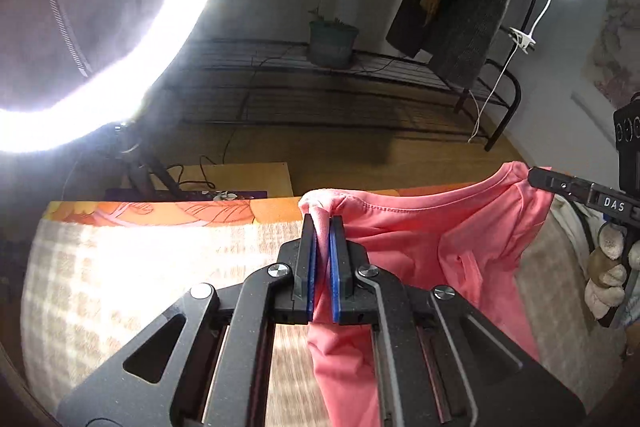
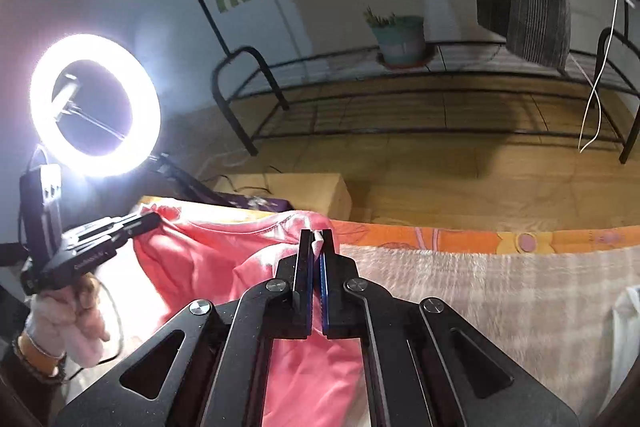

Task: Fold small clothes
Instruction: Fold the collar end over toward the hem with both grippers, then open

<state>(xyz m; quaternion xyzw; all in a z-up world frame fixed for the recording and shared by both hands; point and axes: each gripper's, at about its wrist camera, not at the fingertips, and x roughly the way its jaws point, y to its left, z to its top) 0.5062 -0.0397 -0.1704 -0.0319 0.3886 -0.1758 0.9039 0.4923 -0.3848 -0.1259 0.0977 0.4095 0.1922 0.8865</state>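
Black linkage arms and blue-padded fingers fill the foreground of both wrist views. The left gripper (image 1: 323, 217) is seen with its fingers pressed onto a bunched fold of a pink T-shirt (image 1: 432, 247), gathered cloth bulging above the tips. The right gripper (image 2: 317, 233) is likewise closed on the same garment, a small white tag or hem piece being pinched between its pads along with pink fabric. The shirt is held up between the two tools, at what is judged to be the shoulder or collar line, the neckline seam sagging between the grips while the body hangs down toward a checked beige blanket (image 1: 140, 275) with an orange floral border. Whether the lower hem touches the blanket cannot be told. The fabric is judged light, thin, limp and stretchy: no shape will be kept unsupported, and creases are expected wherever slack gathers. Seams and hemmed edges are judged the firmest places to be gripped, since single layers may slide out of the pads. The present left grip takes in a thick wad, which may release unevenly. A ring light (image 2: 95, 105) and a black wire rack (image 2: 420, 99) are noted beyond the work surface.
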